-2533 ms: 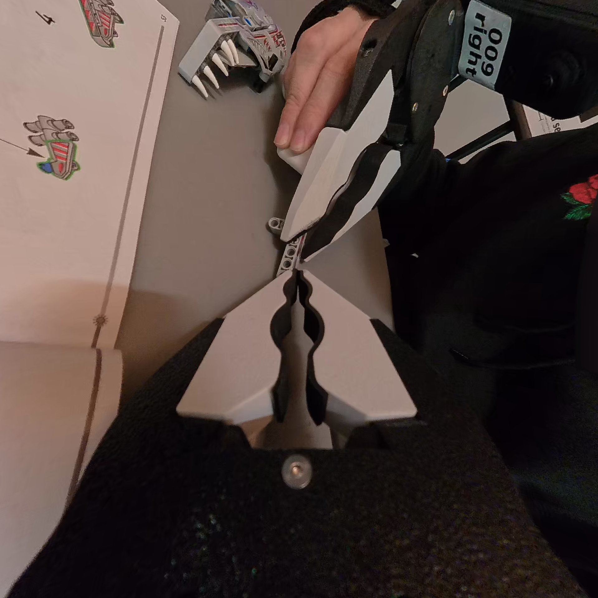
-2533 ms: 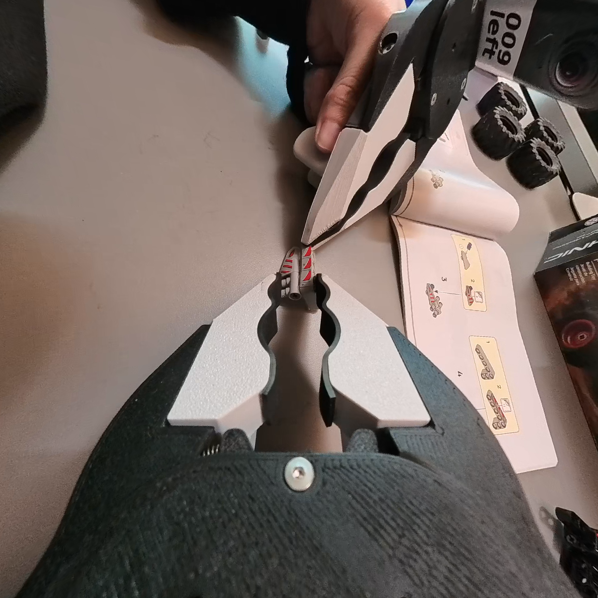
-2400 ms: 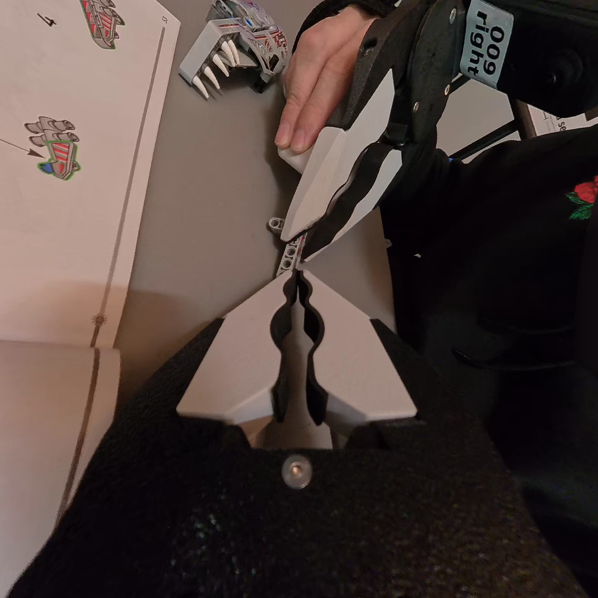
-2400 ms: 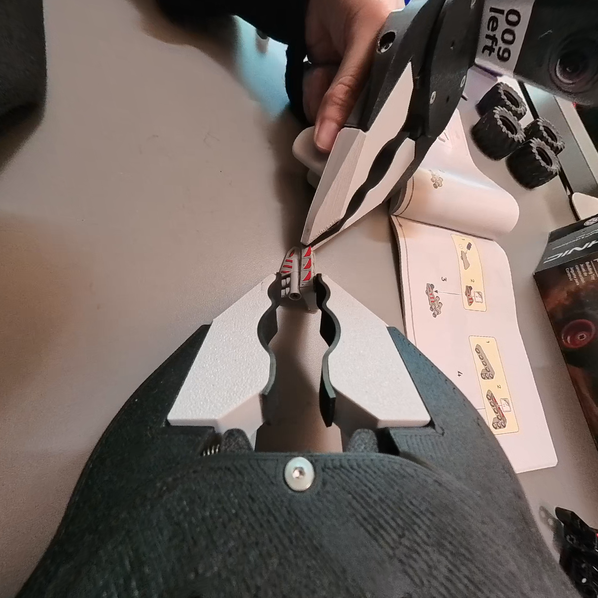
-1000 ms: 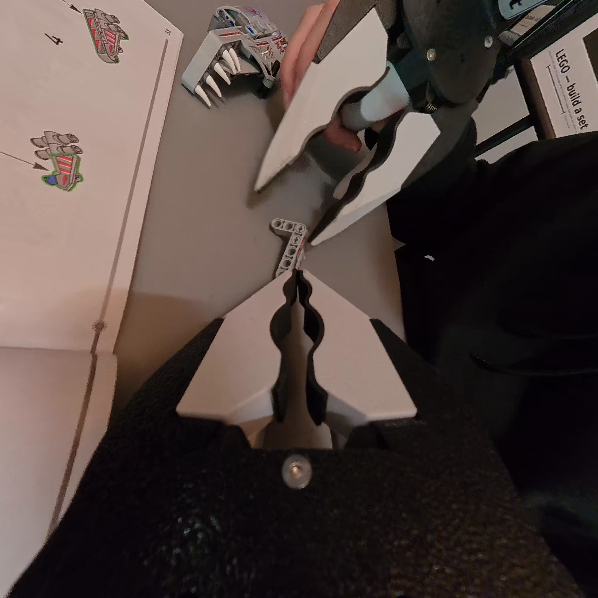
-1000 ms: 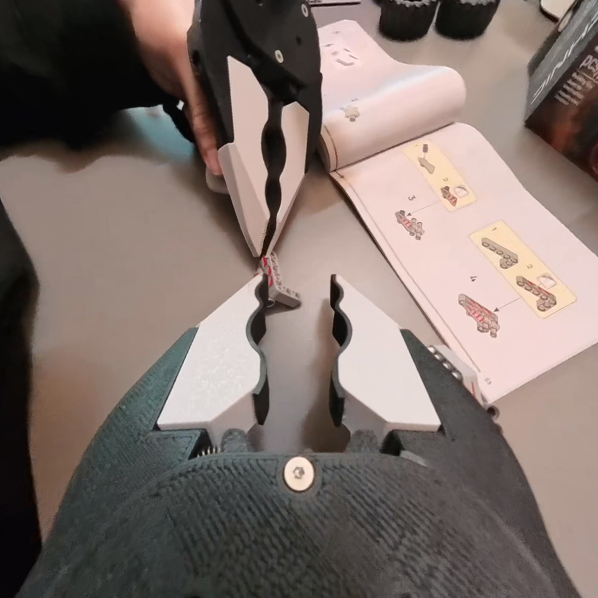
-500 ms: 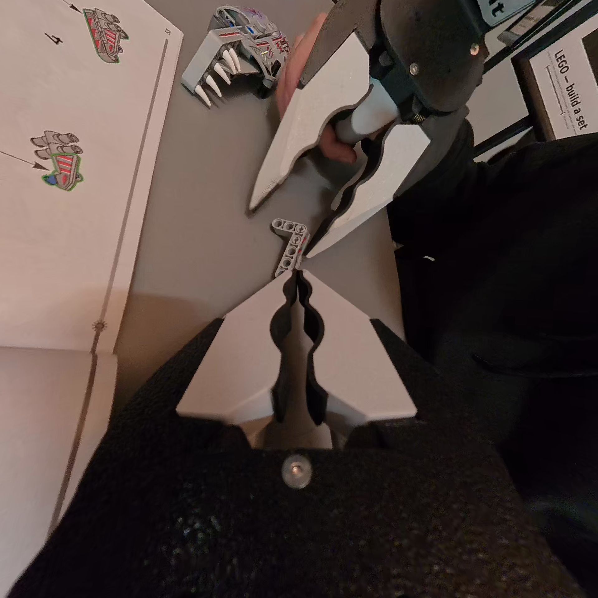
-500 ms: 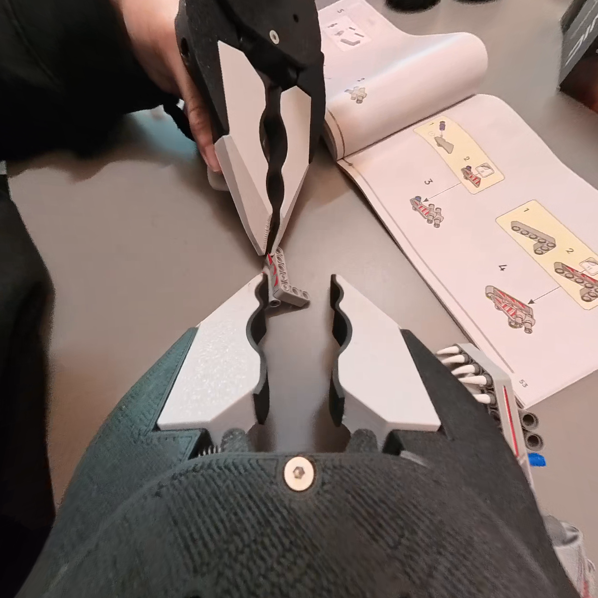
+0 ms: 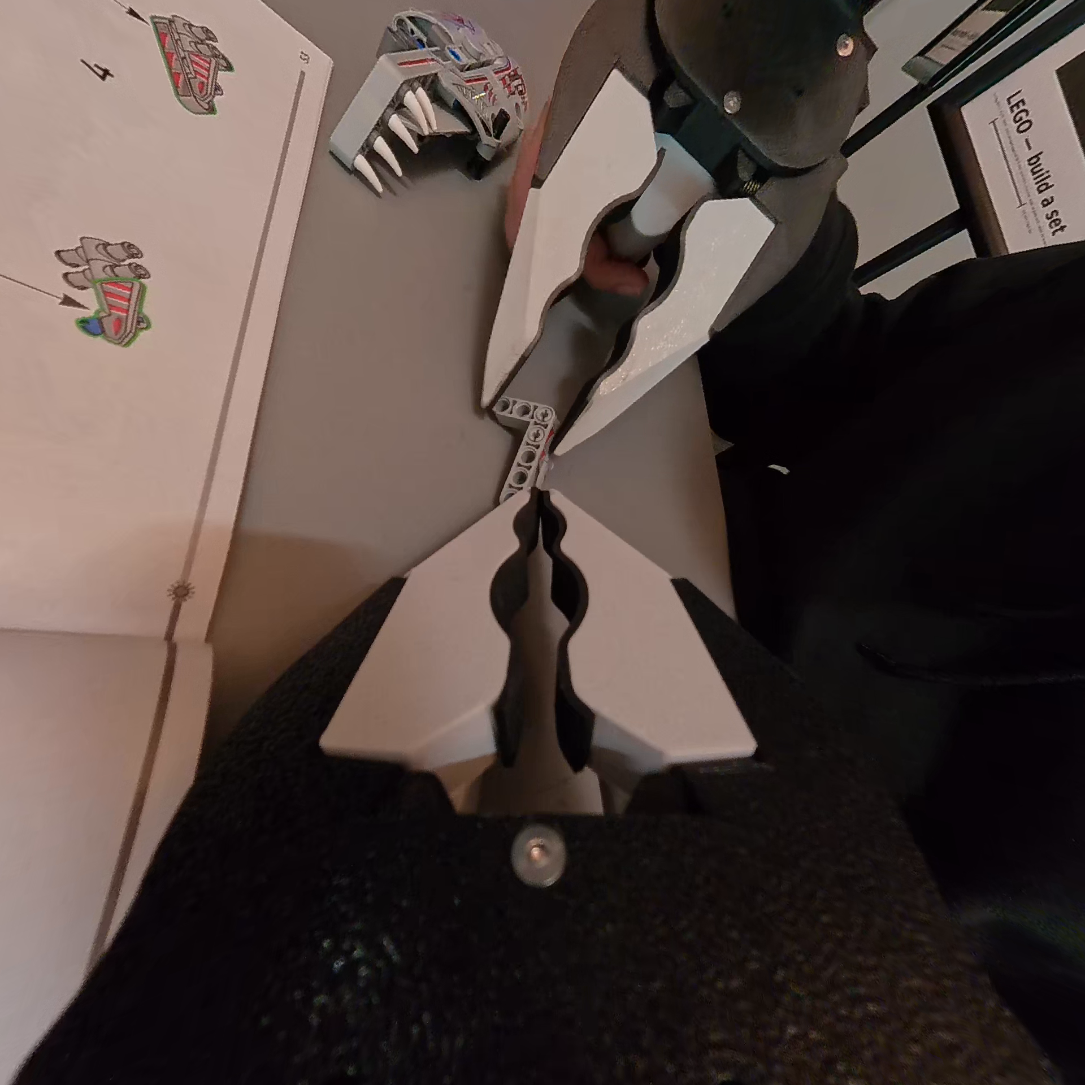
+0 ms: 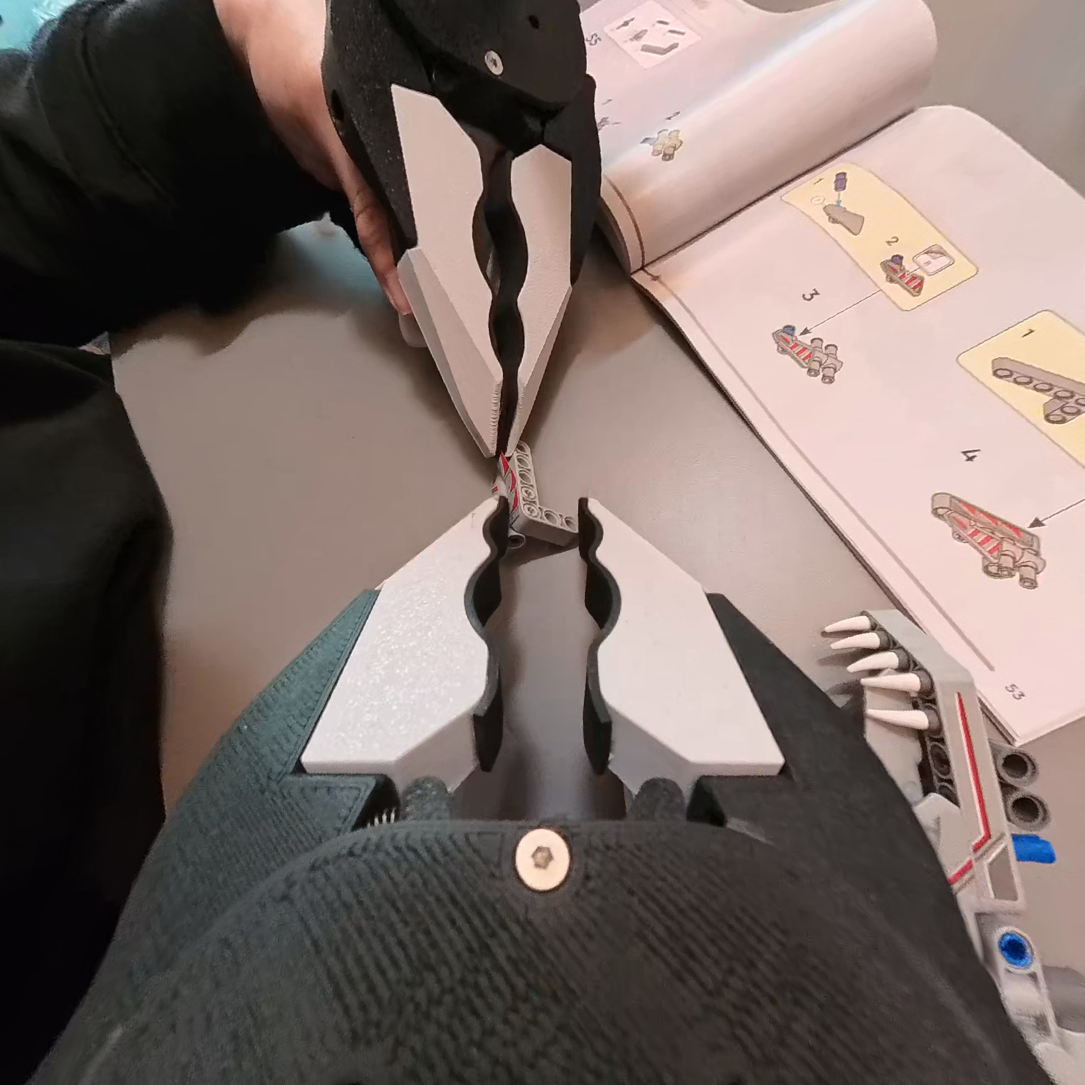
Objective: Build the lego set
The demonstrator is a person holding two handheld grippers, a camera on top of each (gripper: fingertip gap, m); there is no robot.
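Observation:
A small grey L-shaped beam with a red-striped side hangs just above the grey table. My left gripper is shut on the end of its long arm. It also shows from the front in the right wrist view. My right gripper faces it. Its fingertips touch both ends of the beam's short arm, gripping it. From the left wrist view the right gripper comes down from above over that arm.
An open instruction booklet lies left of the beam, also shown in the right wrist view. A grey toothed jaw assembly lies beyond, close to my right gripper. A person's dark sleeve borders the table. The grippers are tip to tip, or close to it.
My right gripper let go of the beam, opened and swung round, then came back and narrowed onto the short arm. My left gripper has held the beam still throughout.

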